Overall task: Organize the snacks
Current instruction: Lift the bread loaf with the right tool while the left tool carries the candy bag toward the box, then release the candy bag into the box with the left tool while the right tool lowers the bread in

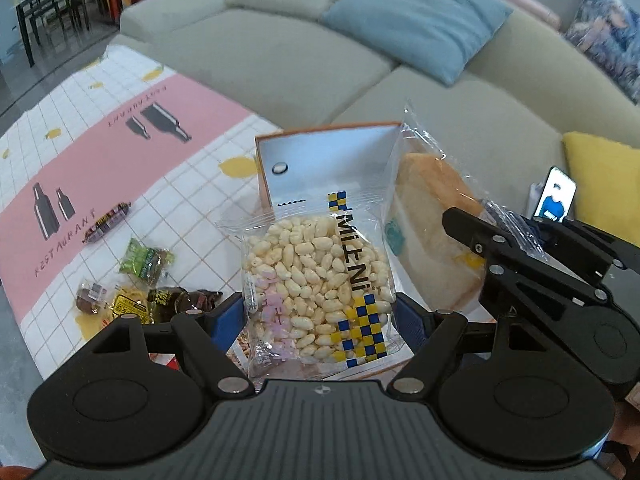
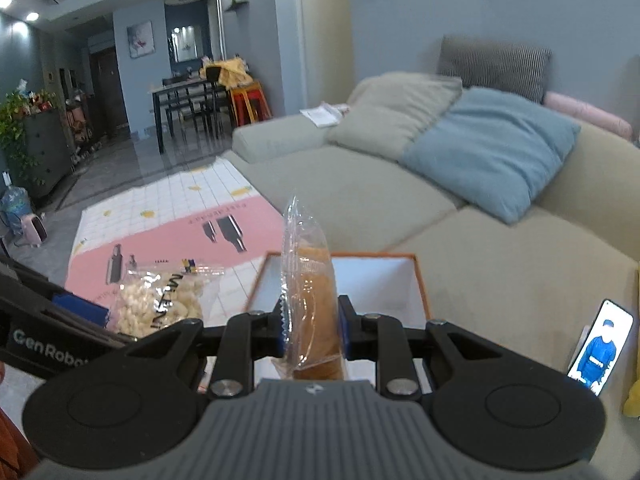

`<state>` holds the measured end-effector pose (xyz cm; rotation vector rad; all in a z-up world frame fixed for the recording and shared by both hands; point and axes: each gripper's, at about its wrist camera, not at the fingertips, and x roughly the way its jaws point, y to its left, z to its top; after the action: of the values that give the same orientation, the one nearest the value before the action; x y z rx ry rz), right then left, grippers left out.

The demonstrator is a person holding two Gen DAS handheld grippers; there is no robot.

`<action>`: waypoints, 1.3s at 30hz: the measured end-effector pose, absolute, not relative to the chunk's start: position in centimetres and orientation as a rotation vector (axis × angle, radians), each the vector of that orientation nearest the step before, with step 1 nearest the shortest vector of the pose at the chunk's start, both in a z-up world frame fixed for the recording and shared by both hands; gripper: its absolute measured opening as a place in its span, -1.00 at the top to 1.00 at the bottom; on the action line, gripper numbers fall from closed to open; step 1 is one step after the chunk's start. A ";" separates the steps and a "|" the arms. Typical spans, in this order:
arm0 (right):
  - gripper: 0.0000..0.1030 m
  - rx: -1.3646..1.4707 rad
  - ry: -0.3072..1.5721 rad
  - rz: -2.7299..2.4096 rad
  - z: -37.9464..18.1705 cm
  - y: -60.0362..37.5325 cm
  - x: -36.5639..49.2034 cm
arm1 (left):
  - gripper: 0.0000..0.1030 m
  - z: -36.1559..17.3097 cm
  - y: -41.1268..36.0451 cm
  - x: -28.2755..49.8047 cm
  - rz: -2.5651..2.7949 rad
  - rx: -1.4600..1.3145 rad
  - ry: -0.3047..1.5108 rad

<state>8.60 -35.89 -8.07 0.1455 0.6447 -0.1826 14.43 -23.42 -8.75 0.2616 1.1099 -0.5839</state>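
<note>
Left wrist view
My left fingers: closed on the rice bag, blue pads pressing its two sides.
Rice bag: clear packet of puffed rice with a blue-and-yellow check strip, held upright over the near edge of the box.
Box: open, orange rim, pale inside, standing on the counter next to the sofa.
My right fingers: reaching in from the right, clamped on the clear end of the bread.
Bread: wrapped loaf slice, tilted, just right of the rice bag, above the box.
Loose snacks: a sausage stick, a green pack and dark candies lying on the counter to the left, apart from the box.
Phone: propped on the sofa, screen lit.

Right wrist view
My right fingers: narrow, gripping the bread edge-on between the pads.
Bread: upright in front of the box, wrapper tip pointing up.
Rice bag: to the left, in my left fingers, whose pads I cannot make out here.
Phone: far right on the sofa.
</note>
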 end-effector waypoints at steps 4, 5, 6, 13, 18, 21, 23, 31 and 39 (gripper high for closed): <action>0.59 0.150 0.703 -0.179 -10.0 -36.9 9.9 | -0.75 -10.4 -24.4 15.5 -0.574 0.261 1.181; 0.59 0.146 0.719 -0.178 -10.4 -37.2 10.1 | -0.75 -10.7 -24.7 15.7 -0.575 0.260 1.199; 0.59 0.141 0.735 -0.177 -10.8 -37.5 10.2 | -0.75 -11.1 -24.9 15.8 -0.577 0.260 1.218; 0.59 0.196 0.831 -0.148 -12.5 -39.8 10.9 | -0.75 -12.7 -26.6 16.4 -0.652 0.273 1.301; 0.59 0.257 0.890 -0.135 -13.5 -41.3 12.1 | -0.75 -14.1 -27.1 16.8 -0.641 0.265 1.349; 0.59 0.282 0.925 -0.112 -13.9 -41.4 12.9 | -0.76 -14.6 -27.3 16.7 -0.645 0.282 1.369; 0.58 0.292 0.955 -0.093 -14.3 -41.3 13.3 | -0.76 -15.0 -27.4 16.7 -0.640 0.301 1.383; 0.56 0.326 1.011 -0.057 -15.6 -40.9 14.1 | -0.78 -15.8 -27.1 17.3 -0.646 0.292 1.439; 0.53 0.368 1.021 -0.051 -15.6 -40.7 14.1 | -0.79 -15.4 -26.5 17.3 -0.676 0.273 1.435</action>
<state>14.07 -40.68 -15.62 0.3676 1.0214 -0.0510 17.33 -26.48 -15.41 0.2733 1.4348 -0.6764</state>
